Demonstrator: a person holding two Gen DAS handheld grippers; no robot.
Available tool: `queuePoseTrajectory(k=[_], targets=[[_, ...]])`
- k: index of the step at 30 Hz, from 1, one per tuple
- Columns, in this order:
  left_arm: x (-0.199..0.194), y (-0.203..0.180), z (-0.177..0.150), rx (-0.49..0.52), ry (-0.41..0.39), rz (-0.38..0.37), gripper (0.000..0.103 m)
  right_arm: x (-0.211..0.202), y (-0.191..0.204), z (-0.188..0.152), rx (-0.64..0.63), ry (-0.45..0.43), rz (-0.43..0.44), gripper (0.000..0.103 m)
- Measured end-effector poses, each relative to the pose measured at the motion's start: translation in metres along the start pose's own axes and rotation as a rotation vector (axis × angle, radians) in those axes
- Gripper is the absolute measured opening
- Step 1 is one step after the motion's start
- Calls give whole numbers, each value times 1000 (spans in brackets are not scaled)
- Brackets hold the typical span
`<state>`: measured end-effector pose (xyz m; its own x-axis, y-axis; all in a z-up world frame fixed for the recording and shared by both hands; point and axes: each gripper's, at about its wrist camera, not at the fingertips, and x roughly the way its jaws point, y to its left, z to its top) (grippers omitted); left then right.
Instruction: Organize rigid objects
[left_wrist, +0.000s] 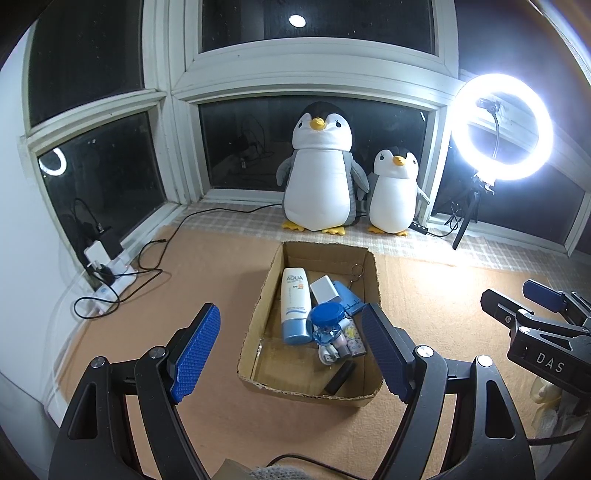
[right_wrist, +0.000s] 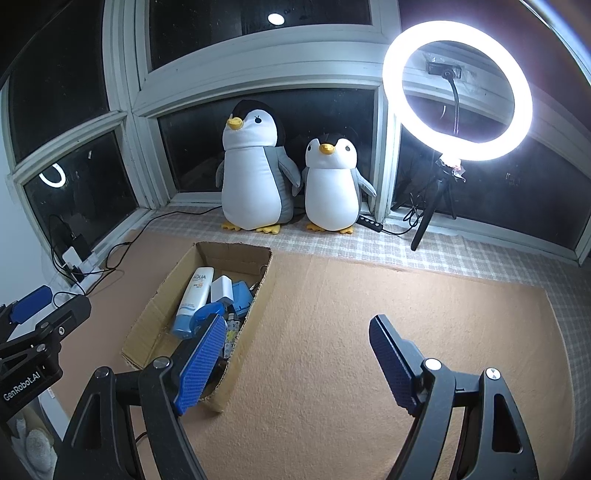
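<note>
The left wrist view looks straight down into an open cardboard box (left_wrist: 364, 275) on a tan mat (left_wrist: 207, 266), directly ahead of the left gripper (left_wrist: 291, 354) and framed between its two blue pads. Inside lie a white sunscreen tube (left_wrist: 293, 304) with a blue cap, a white charger block (left_wrist: 325, 290), a blue round-lidded container (left_wrist: 327, 316), a key ring (left_wrist: 356, 271) and a dark flat object (left_wrist: 340, 376) near the front wall. The right wrist view shows the same box only obliquely, ahead and to the left of the right gripper (right_wrist: 297, 363), with much of its contents hidden behind the left pad; it shows instead a wide bare stretch of mat ahead.

Both grippers are released, jaws spread wide, gripping and touching nothing.

The tube reads "AQUA" (smaller print is unreadable). One gripper body reads "DAS", the other "GenRobot.AI".

Beyond the box sit two plush penguins (left_wrist: 321, 173) and a glowing ring light (right_wrist: 458, 90).
</note>
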<state>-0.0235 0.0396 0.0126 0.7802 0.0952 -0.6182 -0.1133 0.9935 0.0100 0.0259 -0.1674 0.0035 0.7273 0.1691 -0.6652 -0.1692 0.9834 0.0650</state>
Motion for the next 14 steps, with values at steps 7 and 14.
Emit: queuePoseTrajectory(k=[7, 14], targets=[[1, -2, -1, 1, -2, -2, 79, 2, 0, -2, 0, 7, 1, 77], [1, -3, -1, 0, -1, -3, 79, 4, 1, -3, 4, 12, 1, 77]])
